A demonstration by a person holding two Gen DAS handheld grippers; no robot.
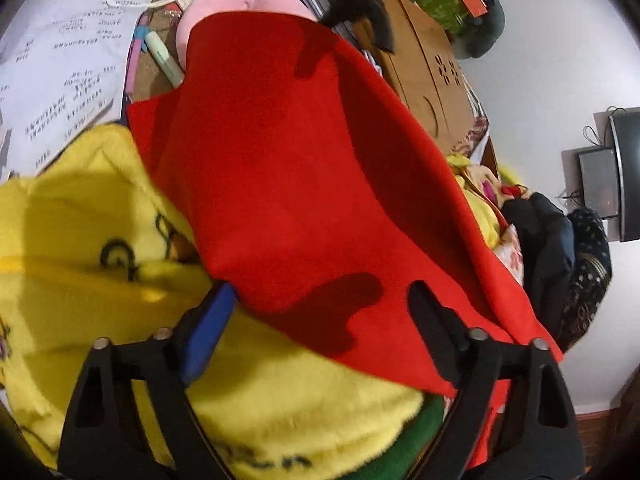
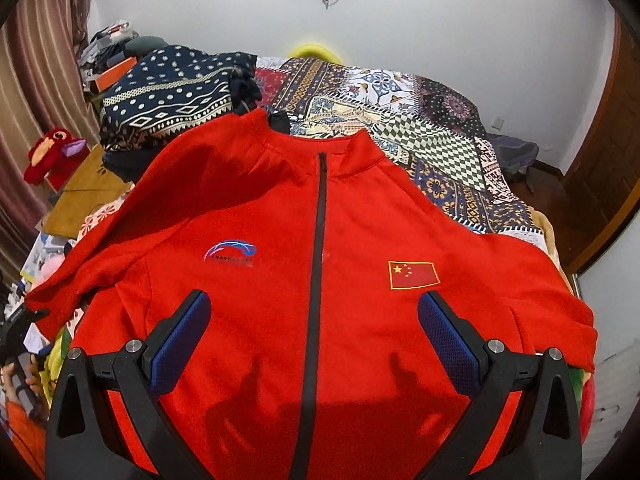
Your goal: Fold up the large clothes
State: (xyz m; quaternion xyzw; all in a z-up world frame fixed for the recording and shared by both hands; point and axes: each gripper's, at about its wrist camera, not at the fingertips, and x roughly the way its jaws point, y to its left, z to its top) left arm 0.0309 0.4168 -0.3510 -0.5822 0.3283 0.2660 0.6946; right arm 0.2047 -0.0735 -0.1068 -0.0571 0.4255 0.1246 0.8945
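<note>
Ahead of the right gripper, the jacket (image 2: pixel 320 280) is red with a black zipper (image 2: pixel 318 240), a red-and-yellow flag patch (image 2: pixel 413 275) and a blue-and-red logo (image 2: pixel 231 253). Beyond it lies a multicoloured patchwork bedspread (image 2: pixel 420 120). Under the left gripper sits yellow fleece (image 1: pixel 100 260).

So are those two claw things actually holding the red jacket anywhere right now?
No. Both the left gripper and the right gripper are open over the red jacket, neither clamping any part of it.
</note>
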